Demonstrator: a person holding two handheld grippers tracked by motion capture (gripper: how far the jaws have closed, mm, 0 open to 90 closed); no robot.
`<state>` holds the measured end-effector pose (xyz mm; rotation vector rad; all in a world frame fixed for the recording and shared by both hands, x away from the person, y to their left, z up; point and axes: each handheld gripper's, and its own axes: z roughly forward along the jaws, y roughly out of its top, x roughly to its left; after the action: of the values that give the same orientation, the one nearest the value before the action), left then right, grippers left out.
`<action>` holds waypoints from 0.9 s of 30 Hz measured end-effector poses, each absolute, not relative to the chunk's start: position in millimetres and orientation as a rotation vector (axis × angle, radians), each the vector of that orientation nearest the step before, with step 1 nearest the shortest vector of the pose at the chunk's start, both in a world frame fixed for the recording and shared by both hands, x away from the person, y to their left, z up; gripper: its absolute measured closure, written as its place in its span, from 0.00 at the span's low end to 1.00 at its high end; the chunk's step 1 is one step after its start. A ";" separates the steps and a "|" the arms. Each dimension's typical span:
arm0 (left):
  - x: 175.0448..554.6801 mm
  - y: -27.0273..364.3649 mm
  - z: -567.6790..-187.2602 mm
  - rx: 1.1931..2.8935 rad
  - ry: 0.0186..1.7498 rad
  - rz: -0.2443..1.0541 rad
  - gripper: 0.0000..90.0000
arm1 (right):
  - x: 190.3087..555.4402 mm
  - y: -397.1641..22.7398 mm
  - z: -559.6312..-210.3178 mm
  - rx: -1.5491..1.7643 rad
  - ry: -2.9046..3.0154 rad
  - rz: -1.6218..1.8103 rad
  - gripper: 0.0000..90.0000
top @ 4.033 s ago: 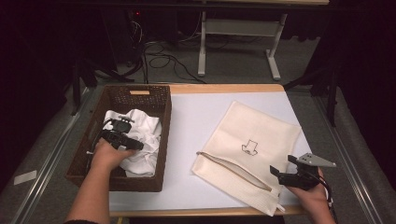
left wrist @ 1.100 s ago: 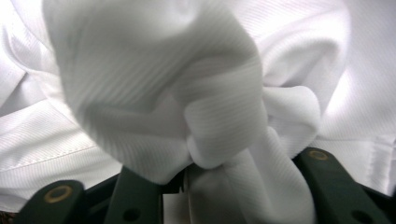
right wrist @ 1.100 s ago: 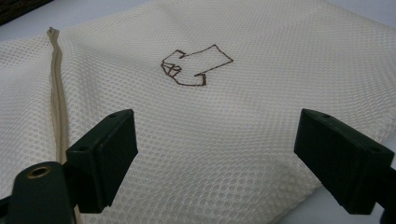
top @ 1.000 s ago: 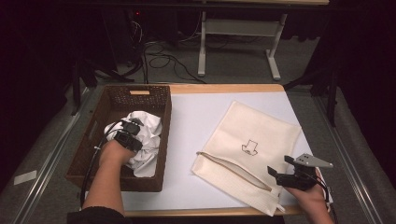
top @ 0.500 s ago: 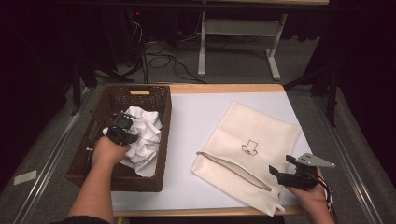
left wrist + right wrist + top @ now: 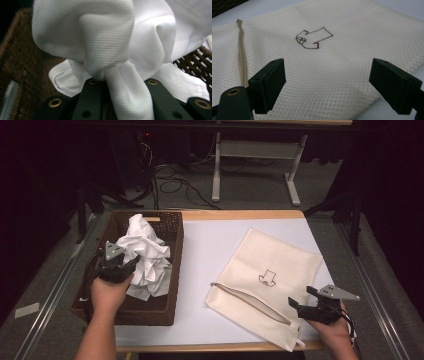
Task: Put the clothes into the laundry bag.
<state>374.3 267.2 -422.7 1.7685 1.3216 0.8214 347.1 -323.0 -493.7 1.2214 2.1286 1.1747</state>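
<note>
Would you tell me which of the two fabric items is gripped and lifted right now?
The crumpled white cloth above the wicker basket: the left gripper is shut on it. The cream mesh bag lies flat, under the right gripper's open jaws.

A basket (image 6: 170, 270) stands on the table's (image 6: 210, 245) left side, a mesh bag (image 6: 280, 265) lying to its right.

No readable text, brand or number anywhere you look. Only mark: a small brown outline drawing, like a folded garment, on the cream mesh bag (image 6: 317, 65), near its middle. You see it clearest in the right gripper view.
</note>
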 end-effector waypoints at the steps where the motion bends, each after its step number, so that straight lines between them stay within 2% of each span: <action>1: 371.8 267.1 -421.7 1.754 1.304 0.841 0.86 | 347.3 -323.0 -494.0 1.220 2.130 1.173 0.16; 3: 369.2 267.2 -420.5 1.737 1.291 0.861 0.86 | 347.3 -323.0 -494.3 1.217 2.131 1.170 0.16; 9: 353.4 277.9 -415.1 1.571 1.208 0.859 0.86 | 346.4 -322.2 -495.0 1.233 2.127 1.169 0.16; 11: 342.4 283.1 -412.9 1.484 1.155 0.897 0.86 | 346.4 -322.4 -495.5 1.220 2.124 1.175 0.16; 15: 339.7 289.0 -411.4 1.422 1.152 0.892 0.86 | 346.5 -322.0 -497.1 1.224 2.116 1.180 0.16; 27: 310.5 290.0 -404.1 1.235 1.037 1.085 0.86 | 333.0 -318.5 -485.1 1.235 1.999 1.183 0.16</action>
<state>310.5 290.0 -404.1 1.2353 1.0367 1.0854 333.0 -318.5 -485.1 1.2353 1.9990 1.1826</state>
